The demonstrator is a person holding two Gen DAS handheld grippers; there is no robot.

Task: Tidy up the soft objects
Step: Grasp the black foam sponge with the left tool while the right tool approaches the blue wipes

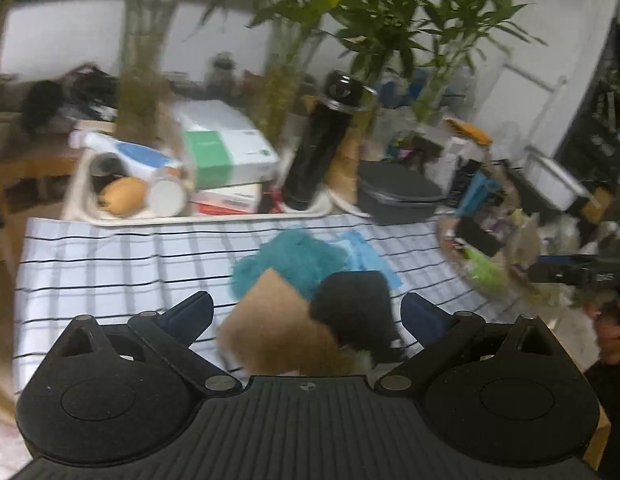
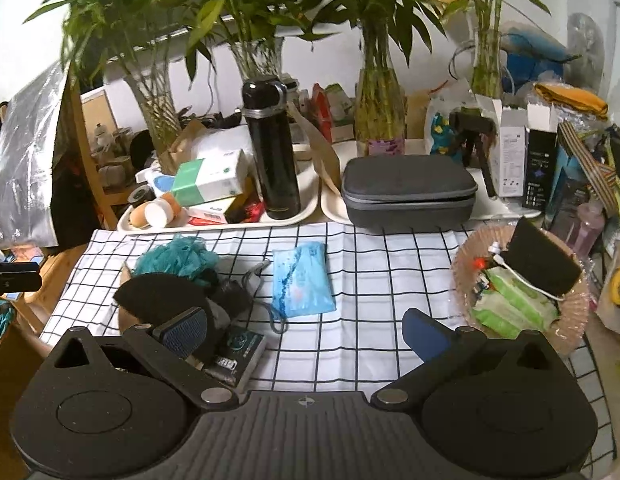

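Note:
A teal bath pouf [image 2: 177,258] lies on the checked cloth [image 2: 370,280] at the left, also in the left wrist view [image 1: 289,258]. A black sponge [image 2: 157,296] lies beside it over a tan board [image 1: 269,328]; it also shows in the left wrist view [image 1: 354,308]. A blue tissue pack [image 2: 301,280] lies mid-cloth. A pink basket [image 2: 470,256] at the right holds another black sponge [image 2: 542,260] and green wipe packs [image 2: 510,304]. My left gripper [image 1: 305,316] is open above the black sponge and board. My right gripper [image 2: 305,334] is open and empty over the cloth.
White trays [image 2: 301,216] at the back hold a black flask [image 2: 269,148], boxes and a grey zip case [image 2: 406,192]. Vases of bamboo [image 2: 378,112] stand behind. A small dark box [image 2: 237,354] and a cord lie by my right gripper's left finger.

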